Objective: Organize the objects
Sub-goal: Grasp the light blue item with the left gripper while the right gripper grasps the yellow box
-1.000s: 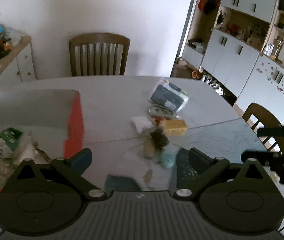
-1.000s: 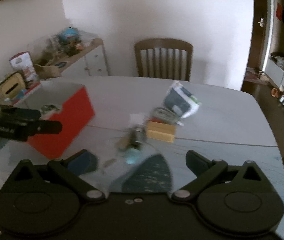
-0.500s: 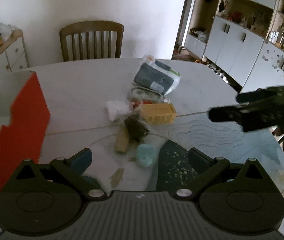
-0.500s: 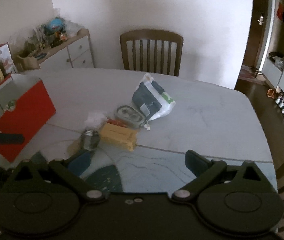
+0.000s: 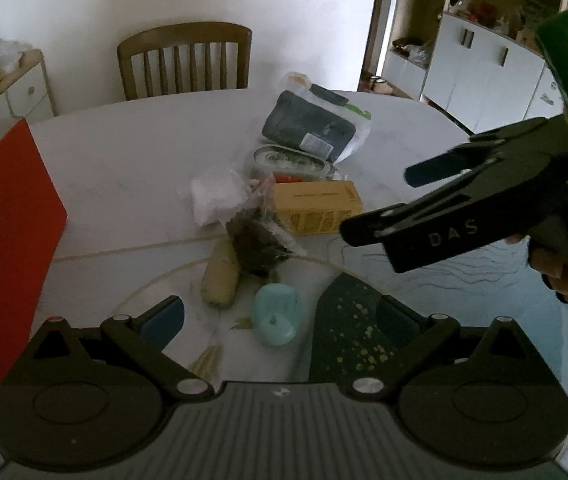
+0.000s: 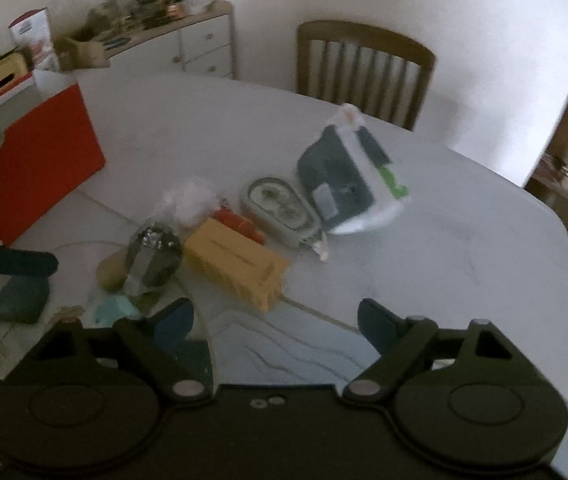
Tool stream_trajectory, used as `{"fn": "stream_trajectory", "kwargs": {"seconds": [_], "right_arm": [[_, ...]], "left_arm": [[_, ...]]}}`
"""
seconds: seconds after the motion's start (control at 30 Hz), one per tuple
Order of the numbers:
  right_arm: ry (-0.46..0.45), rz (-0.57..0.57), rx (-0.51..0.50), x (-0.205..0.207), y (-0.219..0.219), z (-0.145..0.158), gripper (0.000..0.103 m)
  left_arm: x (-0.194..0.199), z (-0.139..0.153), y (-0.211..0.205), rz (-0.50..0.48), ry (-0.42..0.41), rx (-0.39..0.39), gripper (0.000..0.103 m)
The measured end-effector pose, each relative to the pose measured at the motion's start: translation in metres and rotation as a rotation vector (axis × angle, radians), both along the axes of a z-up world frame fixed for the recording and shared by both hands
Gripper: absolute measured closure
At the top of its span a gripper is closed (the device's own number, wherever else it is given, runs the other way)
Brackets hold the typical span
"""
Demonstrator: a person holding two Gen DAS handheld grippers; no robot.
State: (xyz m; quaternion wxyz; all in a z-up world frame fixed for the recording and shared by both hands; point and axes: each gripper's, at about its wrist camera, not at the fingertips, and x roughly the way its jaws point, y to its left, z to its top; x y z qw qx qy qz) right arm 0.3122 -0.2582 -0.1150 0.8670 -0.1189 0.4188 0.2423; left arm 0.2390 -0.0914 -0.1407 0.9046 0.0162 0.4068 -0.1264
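Left tool (image 5: 279,320): jaws spread, nothing between pads, hovering over pale blue capsule (image 5: 276,314) on counter (image 5: 131,148). Right tool (image 6: 275,316): jaws closing, nothing between them, pads clear of everything; aimed toward yellow box (image 6: 239,266). Cluttered group mid-counter: yellow box, oval tin (image 6: 281,210), white bag with dark pouch (image 6: 348,184), crumpled white bag (image 5: 215,196), dark foil packet (image 5: 259,246) overlapping tan roll (image 5: 219,280). Red bin (image 5: 3,236) at counter's left edge, apart from group. Wooden chair (image 5: 185,60) behind counter.
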Motion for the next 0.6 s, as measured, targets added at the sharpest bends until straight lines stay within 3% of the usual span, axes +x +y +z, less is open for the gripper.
{"fn": "stream_trajectory", "kwargs": {"seconds": [0.17, 0.23, 0.4, 0.47, 0.6], "right_arm": [[0.001, 0.077, -0.007, 0.014, 0.009, -0.008, 0.019], [-0.004, 0.114, -0.021, 0.017, 0.013, -0.011, 0.022], [-0.024, 0.186, -0.052, 0.021, 0.021, -0.015, 0.028], [-0.026, 0.203, -0.054, 0.023, 0.022, -0.015, 0.03], [-0.022, 0.233, -0.052, 0.024, 0.024, -0.016, 0.038]], "left_arm": [[0.002, -0.005, -0.001, 0.023, 0.005, -0.009, 0.003], [0.002, -0.007, -0.002, 0.023, 0.008, -0.013, 0.009], [0.0, -0.008, -0.006, 0.007, 0.022, -0.003, 0.038], [-0.001, -0.009, -0.009, 0.005, 0.015, 0.01, 0.038], [0.001, -0.01, -0.012, 0.005, 0.013, 0.019, 0.052]]}}
